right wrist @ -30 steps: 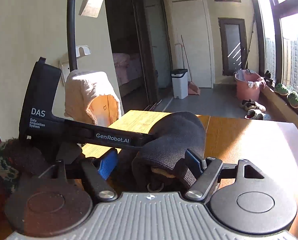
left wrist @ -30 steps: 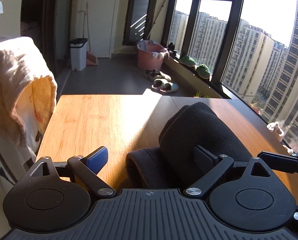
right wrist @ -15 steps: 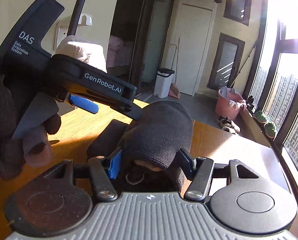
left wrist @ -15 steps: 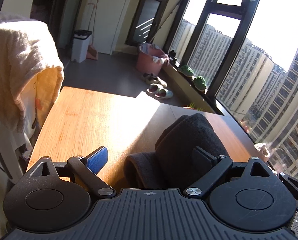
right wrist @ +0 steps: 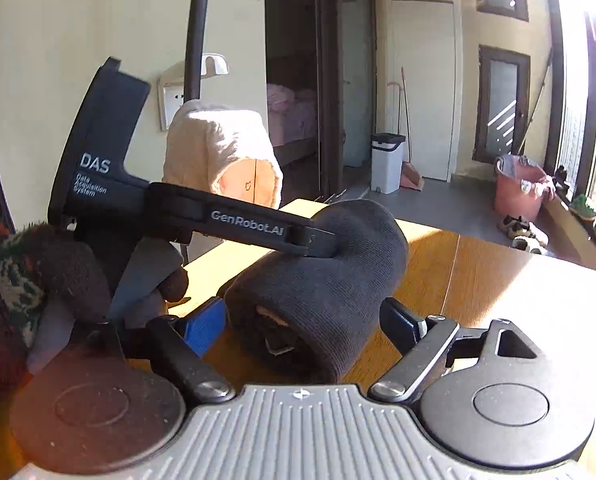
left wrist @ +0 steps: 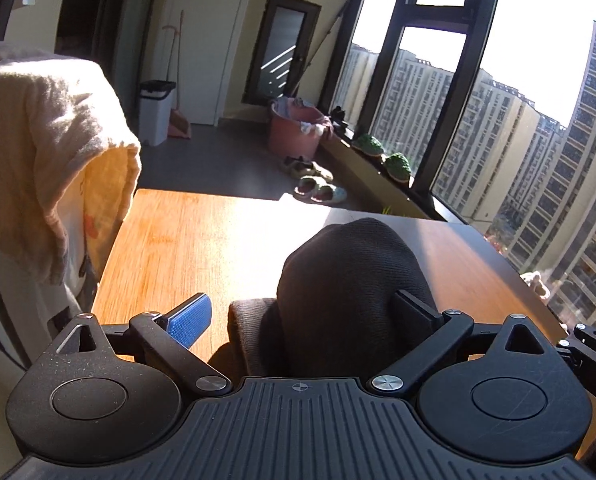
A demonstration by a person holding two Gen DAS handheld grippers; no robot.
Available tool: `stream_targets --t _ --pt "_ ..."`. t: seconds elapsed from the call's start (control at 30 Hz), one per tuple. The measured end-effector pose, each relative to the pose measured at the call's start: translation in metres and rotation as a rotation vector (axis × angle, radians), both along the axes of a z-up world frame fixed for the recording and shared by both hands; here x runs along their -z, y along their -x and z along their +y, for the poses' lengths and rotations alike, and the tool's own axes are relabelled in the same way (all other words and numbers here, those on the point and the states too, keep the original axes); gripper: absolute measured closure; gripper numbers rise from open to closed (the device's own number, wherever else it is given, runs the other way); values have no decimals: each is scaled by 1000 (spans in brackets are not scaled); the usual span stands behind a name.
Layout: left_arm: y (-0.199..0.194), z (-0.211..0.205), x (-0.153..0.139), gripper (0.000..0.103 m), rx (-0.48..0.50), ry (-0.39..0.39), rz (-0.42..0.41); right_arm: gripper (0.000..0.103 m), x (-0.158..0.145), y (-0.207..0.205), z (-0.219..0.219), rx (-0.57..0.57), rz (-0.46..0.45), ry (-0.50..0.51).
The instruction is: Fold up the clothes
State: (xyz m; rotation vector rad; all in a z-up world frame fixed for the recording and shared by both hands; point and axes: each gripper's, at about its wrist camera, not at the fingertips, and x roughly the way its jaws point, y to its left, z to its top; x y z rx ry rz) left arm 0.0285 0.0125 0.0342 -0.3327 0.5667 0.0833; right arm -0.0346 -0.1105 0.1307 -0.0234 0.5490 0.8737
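A dark knitted garment (left wrist: 350,280), rolled into a thick bundle, lies on the wooden table (left wrist: 201,240). It also shows in the right wrist view (right wrist: 330,280). My left gripper (left wrist: 302,320) is open, its fingers standing on either side of the bundle. My right gripper (right wrist: 302,324) is open too, with the bundle's end between its blue pad (right wrist: 203,326) and its dark finger. In the right wrist view the left gripper's body (right wrist: 185,216) reaches over the bundle, one finger pressing its top.
A chair draped with a beige towel (left wrist: 45,152) stands at the table's left edge. Beyond the table are a white bin (left wrist: 155,112), a pink basket (left wrist: 293,132), slippers (left wrist: 314,184) and large windows on the right.
My right gripper's jaws have spread wider and no longer pinch the bundle. The left gripper shifted a little and still straddles the bundle. The bundle now rests on the table.
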Motion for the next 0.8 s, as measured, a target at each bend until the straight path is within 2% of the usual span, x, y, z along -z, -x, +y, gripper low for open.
stream_targets --t 0.1,0.17,0.3,0.37,0.4,0.47,0.5,0.63,0.8 --pt "3 21 7 3 -24 151 19 18 16 -30 -15 66 183 -145" --pt "3 28 13 3 -29 211 24 18 31 -39 -13 65 246 -190" --pt "3 34 19 3 -34 241 26 18 47 -44 -1 31 325 -255" --pt "2 36 21 3 -36 253 28 17 57 -50 1 24 392 -291" --pt "0 37 22 2 -36 257 30 21 60 -51 -1 19 428 -314" --pt "-2 34 21 2 -43 243 32 34 61 -52 -7 11 471 -348" --pt "-3 32 20 1 -45 239 31 41 59 -52 -10 8 465 -344" --pt "-8 16 14 1 16 263 14 46 41 -53 -29 11 400 -268" --pt "-10 -11 -1 2 71 186 -26 45 6 -49 -47 -2 189 9"
